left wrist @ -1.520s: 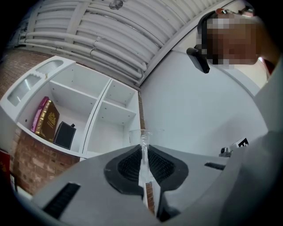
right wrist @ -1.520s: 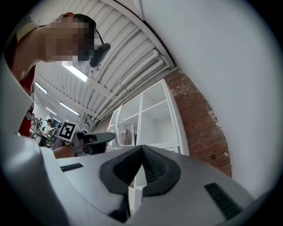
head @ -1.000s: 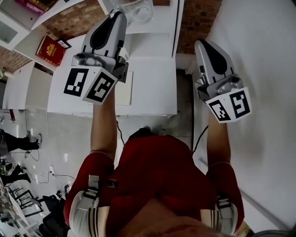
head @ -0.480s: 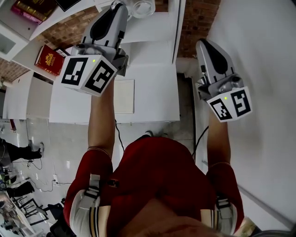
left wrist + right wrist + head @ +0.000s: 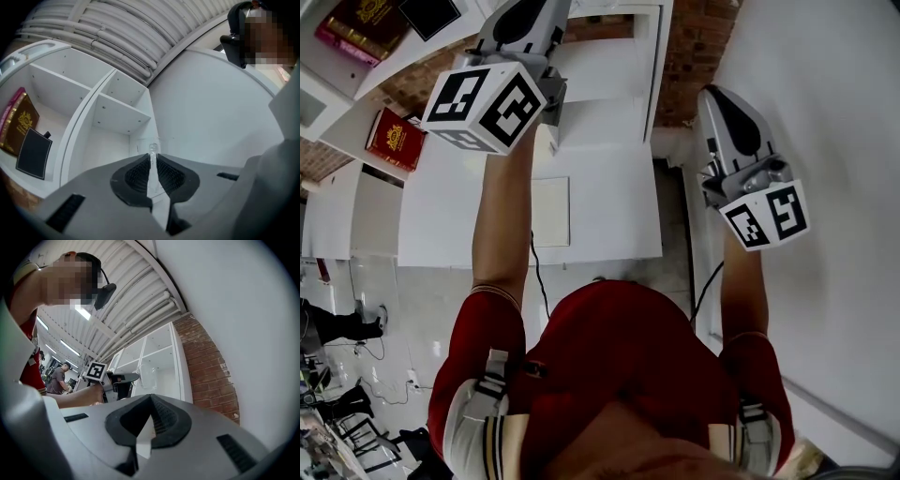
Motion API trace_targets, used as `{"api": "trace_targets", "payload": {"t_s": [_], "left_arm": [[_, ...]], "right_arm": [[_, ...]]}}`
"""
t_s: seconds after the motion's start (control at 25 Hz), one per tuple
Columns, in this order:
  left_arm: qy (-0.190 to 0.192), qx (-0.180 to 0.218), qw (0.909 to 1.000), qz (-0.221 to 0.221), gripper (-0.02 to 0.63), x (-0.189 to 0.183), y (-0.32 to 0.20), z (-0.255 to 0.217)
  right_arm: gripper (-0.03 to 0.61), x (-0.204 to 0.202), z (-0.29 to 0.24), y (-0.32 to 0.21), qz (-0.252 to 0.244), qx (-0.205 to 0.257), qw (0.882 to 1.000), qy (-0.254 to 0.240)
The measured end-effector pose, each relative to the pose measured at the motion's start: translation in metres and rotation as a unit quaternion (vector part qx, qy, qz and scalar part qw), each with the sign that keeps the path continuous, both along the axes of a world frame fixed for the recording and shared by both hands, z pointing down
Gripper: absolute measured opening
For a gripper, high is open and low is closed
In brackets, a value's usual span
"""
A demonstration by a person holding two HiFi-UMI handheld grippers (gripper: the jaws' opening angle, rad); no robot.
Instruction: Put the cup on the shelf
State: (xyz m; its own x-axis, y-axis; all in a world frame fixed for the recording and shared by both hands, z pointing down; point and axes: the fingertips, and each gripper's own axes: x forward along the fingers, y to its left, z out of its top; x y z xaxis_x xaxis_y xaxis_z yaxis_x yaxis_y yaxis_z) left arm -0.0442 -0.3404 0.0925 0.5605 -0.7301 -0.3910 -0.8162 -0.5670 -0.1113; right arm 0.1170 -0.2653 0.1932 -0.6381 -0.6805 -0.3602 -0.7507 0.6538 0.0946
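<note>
The cup (image 5: 147, 373) is clear glass. It hangs in the air off the left gripper (image 5: 152, 160), in front of the white shelf (image 5: 101, 96) and not yet on any board. The left gripper's jaws are nearly together, pinching one thin wall of the cup at the rim, and the glass edge shows upright between the ribbed pads. In the right gripper view the cup sits at 12 o'clock above that gripper's own jaws, against an open compartment. I cannot tell whether it is already inside that compartment or only in front of it.

The right gripper (image 5: 151, 400) is closed on nothing and held off to the side, near the bare wall.

In the left gripper view, empty compartments lie from 10 to 12 o'clock of the jaws, and books (image 5: 21, 123) stand at 9 o'clock.

The cup looks light, stiff and brittle, with a smooth, slippery surface. A one-wall pinch probably lets it pivot or slide if jolted, so the wall should sit deep between the pads, just under the rim. Squeezing harder risks cracking such thin glass. It wants to go down base first and level, and the jaws should part only once the base rests on a board.
</note>
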Motion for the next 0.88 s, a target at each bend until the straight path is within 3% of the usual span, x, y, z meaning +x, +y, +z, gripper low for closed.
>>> {"api": "trace_targets", "payload": {"t_s": [0.88], "left_arm": [[-0.018,-0.074,0.9969,-0.023,0.032,0.01,-0.106,-0.006]], "right_arm": [[-0.003,0.016,0.003,-0.018,0.031,-0.002,1.0,-0.003]]}}
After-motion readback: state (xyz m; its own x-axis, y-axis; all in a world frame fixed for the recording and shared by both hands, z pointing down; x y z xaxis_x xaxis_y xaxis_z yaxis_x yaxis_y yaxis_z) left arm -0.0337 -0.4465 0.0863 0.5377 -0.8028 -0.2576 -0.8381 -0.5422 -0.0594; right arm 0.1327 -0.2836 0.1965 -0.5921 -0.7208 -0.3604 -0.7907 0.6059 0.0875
